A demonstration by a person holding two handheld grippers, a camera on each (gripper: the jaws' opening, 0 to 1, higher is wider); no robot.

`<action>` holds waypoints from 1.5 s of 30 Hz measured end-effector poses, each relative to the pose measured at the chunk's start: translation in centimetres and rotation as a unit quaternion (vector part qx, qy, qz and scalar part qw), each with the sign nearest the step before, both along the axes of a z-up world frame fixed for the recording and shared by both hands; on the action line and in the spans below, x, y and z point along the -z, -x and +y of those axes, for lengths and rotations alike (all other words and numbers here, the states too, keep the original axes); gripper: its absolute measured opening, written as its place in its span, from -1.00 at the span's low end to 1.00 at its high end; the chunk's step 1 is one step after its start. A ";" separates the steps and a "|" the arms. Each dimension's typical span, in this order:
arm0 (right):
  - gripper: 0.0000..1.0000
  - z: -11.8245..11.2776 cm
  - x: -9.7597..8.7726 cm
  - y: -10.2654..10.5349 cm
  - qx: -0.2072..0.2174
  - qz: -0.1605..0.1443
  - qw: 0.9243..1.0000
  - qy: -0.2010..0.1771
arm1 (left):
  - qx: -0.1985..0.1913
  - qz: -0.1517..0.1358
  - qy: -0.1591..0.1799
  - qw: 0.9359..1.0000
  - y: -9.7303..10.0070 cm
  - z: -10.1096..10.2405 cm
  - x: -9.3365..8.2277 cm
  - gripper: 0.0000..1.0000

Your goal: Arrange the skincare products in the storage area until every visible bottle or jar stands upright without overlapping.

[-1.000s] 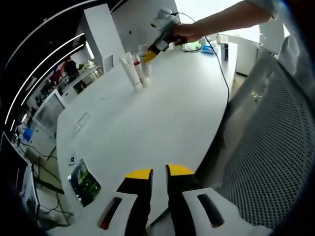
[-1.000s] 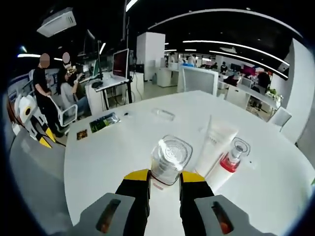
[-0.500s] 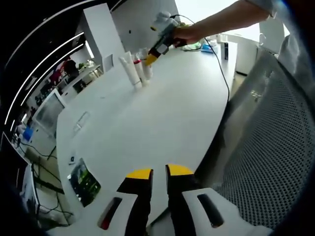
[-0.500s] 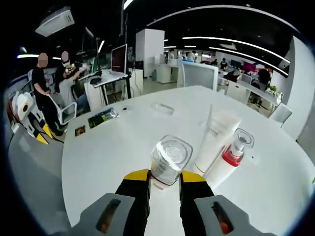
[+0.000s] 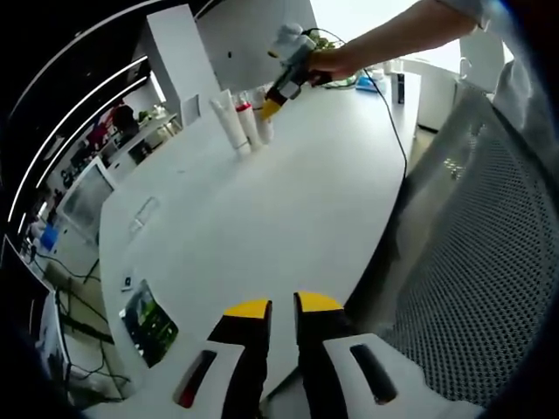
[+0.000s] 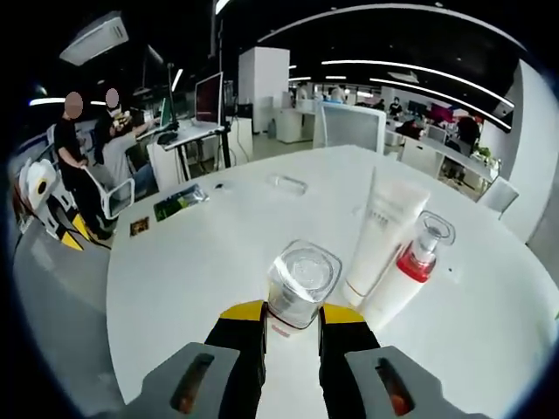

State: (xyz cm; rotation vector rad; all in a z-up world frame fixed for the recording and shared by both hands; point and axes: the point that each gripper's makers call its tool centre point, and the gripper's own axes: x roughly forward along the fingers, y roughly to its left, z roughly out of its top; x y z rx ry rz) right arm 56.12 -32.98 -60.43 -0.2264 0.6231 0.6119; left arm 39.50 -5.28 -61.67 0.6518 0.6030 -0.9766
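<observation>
My right gripper [image 6: 293, 316] is shut on a clear bottle with a square clear cap [image 6: 302, 283], seen from above. Just right of it stand a white tube [image 6: 385, 229] and a bottle with a red collar and clear cap [image 6: 414, 264], both upright on the white table [image 6: 192, 262]. In the left gripper view the right gripper [image 5: 272, 106], held by a person's hand, is beside that group of bottles [image 5: 238, 125] at the far end of the table. My left gripper [image 5: 281, 306] hangs shut and holding nothing over the table's near edge.
A mesh chair back [image 5: 472, 262] stands close on the right. A printed card [image 5: 148, 321] and a small clear piece [image 5: 145, 215] lie on the table. The left gripper [image 6: 45, 202] shows at the far left. Two people sit at a desk [image 6: 96, 144].
The right gripper has carried the clear bottle a little closer to the white tube and the red-collared bottle. The left gripper has stayed still.
</observation>
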 end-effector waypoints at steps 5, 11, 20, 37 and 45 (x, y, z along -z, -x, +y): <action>-0.71 -0.2 0.3 0.0 0.002 0.003 1.000 0.002 | 0.000 0.000 -0.001 1.000 0.0 0.0 0.0 -0.80; -0.71 -0.6 0.6 -0.2 0.007 0.005 1.000 0.006 | -0.003 -0.004 0.001 1.000 -0.1 0.0 -0.1 -0.80; -0.71 -1.1 1.1 -0.4 0.014 0.007 1.000 0.009 | -0.001 -0.003 -0.002 1.000 -0.1 0.1 0.0 -0.81; -0.71 -1.0 2.7 -1.9 0.024 0.015 0.999 0.023 | 0.003 0.001 -0.017 1.000 0.0 0.2 0.5 -0.81; -0.71 -0.9 3.4 -2.6 0.034 0.022 0.999 0.033 | -0.001 -0.001 -0.019 1.000 -0.1 0.3 0.5 -0.81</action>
